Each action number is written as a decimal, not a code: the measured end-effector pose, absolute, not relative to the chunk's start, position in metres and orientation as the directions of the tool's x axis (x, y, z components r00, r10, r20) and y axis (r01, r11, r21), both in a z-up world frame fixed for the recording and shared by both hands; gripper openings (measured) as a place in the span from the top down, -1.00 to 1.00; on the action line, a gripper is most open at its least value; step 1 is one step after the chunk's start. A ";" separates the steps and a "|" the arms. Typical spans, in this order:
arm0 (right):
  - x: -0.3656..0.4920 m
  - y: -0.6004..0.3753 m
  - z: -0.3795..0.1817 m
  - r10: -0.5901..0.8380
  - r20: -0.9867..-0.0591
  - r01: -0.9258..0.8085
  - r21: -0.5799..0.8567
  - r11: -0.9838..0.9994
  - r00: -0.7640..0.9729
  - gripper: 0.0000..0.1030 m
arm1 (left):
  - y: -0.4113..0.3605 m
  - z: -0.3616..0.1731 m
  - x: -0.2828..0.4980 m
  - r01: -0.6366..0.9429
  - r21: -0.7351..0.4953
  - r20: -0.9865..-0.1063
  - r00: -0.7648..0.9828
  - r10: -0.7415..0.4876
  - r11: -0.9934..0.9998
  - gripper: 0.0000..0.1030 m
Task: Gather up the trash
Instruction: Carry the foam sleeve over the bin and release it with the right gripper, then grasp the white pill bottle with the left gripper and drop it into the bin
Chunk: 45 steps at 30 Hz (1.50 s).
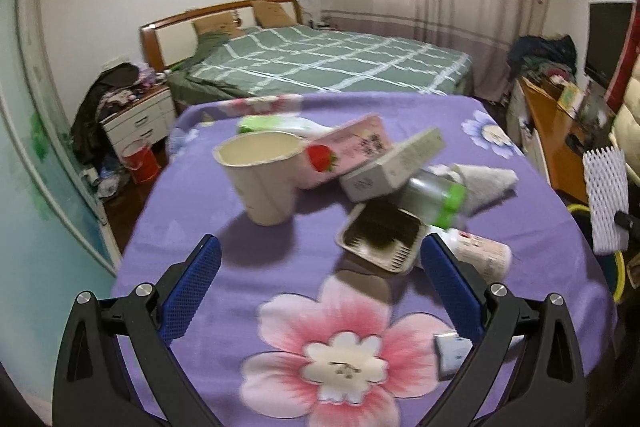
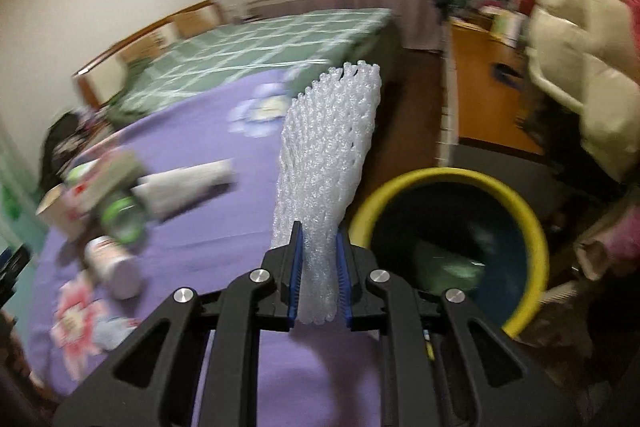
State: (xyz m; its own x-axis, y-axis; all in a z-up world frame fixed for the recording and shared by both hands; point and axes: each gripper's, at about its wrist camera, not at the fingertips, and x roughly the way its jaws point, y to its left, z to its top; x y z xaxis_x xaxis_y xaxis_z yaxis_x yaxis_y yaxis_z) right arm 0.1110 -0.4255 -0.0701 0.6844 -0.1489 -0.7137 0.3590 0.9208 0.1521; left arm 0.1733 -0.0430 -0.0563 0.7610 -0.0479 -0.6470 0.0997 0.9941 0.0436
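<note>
Beside the purple floral tablecloth [image 2: 224, 227], the white foam net sleeve [image 2: 324, 163] is being clamped tight by the right gripper [image 2: 319, 279] and should be released only once above the yellow-rimmed bin [image 2: 532, 227] to its right, while the left gripper [image 1: 320, 263] is being held wide open and empty.

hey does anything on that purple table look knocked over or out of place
Yes. The trash sits in a loose heap: the clear bottle with the green cap lies on its side, the white carton leans tilted on it, and a small white bottle lies toppled beside the dark tray. Only the paper cup stands upright.

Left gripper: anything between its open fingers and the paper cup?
Nothing: in the left wrist view only bare purple cloth lies between the left gripper and the paper cup.
</note>
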 end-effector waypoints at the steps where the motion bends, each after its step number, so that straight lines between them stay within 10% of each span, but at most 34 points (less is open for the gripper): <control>1: 0.110 -0.440 -0.076 -0.178 -0.723 0.396 0.142 0.907 0.667 0.70 | -0.048 -0.058 0.174 0.117 0.043 -0.652 0.756 -0.061 0.992 -0.90; 45: 0.114 -0.507 -0.138 -0.163 -0.798 0.506 0.197 0.840 0.581 0.42 | -0.193 -0.105 0.216 0.537 0.037 -0.770 0.552 -0.318 0.843 -0.65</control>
